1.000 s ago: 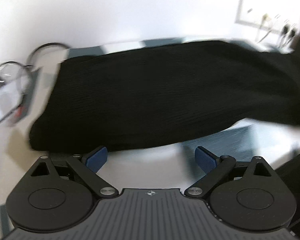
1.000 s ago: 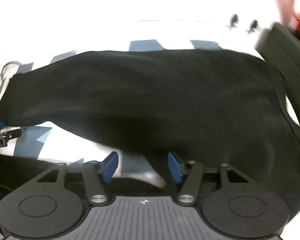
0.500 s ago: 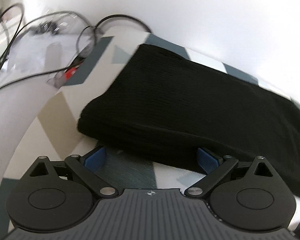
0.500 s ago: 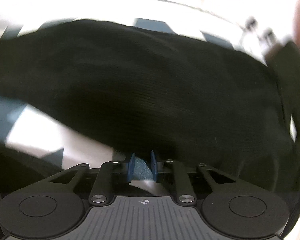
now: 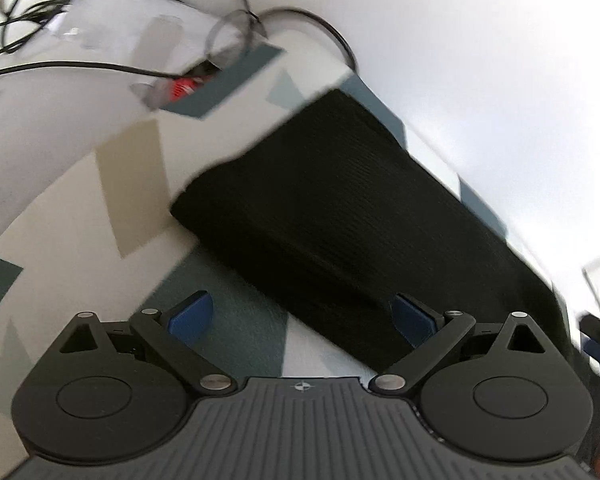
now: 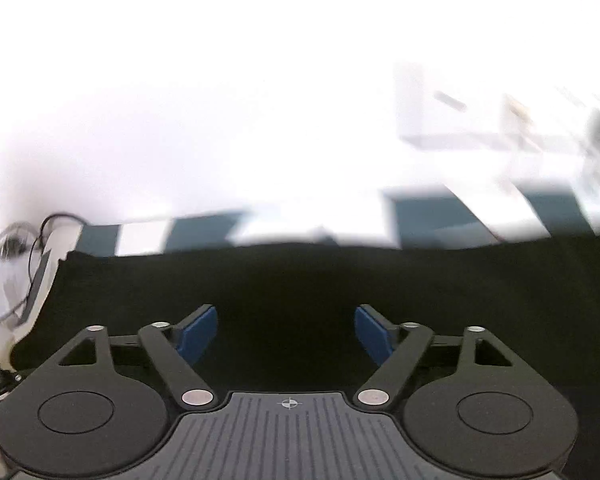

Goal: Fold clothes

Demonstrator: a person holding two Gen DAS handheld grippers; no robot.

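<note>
Left gripper (image 5: pixel 302 314) — jaws wide, empty; the black garment (image 5: pixel 340 216) lies folded on the patterned tablecloth (image 5: pixel 132 184), running from 11 toward 4 o'clock, its near edge just ahead of the right pad. Right gripper (image 6: pixel 286 330) — jaws wide, empty, over the garment, cloth filling the gap. Cables (image 5: pixel 80 66) at 10 o'clock.

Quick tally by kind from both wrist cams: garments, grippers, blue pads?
Black garment: 1
Grippers: 2, left gripper and right gripper, both open
Blue pads: 4, two on each gripper
Total: 7
</note>
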